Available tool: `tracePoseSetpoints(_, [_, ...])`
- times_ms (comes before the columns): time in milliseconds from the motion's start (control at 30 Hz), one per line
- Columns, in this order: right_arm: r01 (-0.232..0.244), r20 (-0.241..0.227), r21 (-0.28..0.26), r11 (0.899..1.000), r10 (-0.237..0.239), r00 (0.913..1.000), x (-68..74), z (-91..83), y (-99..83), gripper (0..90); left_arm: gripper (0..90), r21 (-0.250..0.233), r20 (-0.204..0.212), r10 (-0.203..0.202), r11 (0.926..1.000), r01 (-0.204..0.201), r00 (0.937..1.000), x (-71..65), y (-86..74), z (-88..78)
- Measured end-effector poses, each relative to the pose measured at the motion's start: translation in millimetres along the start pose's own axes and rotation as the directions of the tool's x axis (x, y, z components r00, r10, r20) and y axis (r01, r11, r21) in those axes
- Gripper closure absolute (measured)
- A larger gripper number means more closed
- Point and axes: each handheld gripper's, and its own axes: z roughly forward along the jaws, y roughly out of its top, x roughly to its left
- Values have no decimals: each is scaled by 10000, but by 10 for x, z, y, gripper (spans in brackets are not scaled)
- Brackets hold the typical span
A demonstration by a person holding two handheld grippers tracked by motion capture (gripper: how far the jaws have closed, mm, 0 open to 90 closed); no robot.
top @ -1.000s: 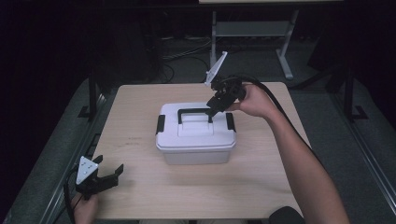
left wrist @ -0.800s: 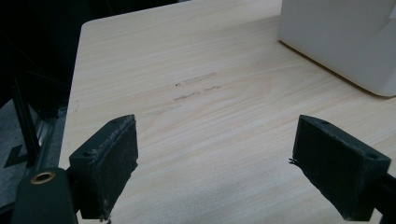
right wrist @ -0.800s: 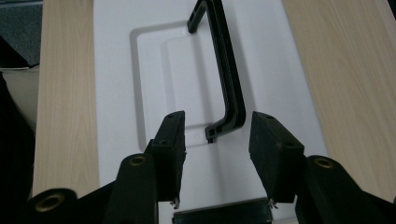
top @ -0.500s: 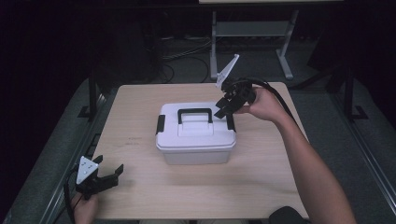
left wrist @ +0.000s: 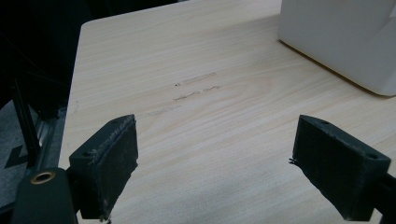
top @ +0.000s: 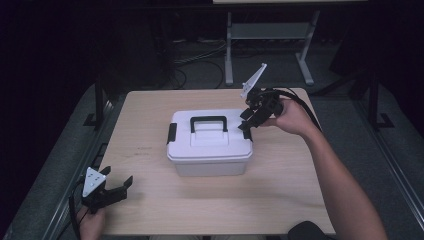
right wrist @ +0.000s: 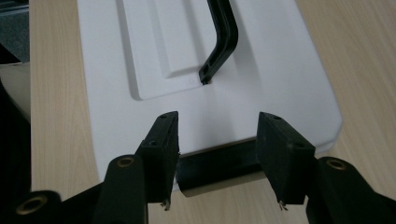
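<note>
Black pads on my right claw (right wrist: 217, 149) stand spread, hovering at the right-hand end of the white storage box (top: 210, 142), with the black latch (right wrist: 217, 165) sitting right between them in the right gripper view. Nothing pinched yet. From the high view that claw (top: 248, 121) hangs just over the box's right edge, my hand behind it. I'd call this the unlatching step: the lid looks shut, the black carry handle (top: 208, 122) lies flat on top, and a second latch (top: 171, 133) shows on the box's left end. Next I reckon I need to drop the pads onto this clip and flip it outward, keeping square to it so it doesn't slip.

My left claw (top: 116, 188) waits wide open and empty, well away from the box's front-left corner, near the desk (top: 280, 200) edge. Faint marks (left wrist: 194, 88) on the wood ahead of it are too smudged to read. No brand or label visible on the box.
</note>
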Motion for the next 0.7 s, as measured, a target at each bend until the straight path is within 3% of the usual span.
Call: tracePoseSetpoints(700, [-616,200,-215,9979,620,9979,-15,-102,-342,414,134,20,35,25,10000,-25,10000,-4,-8,10])
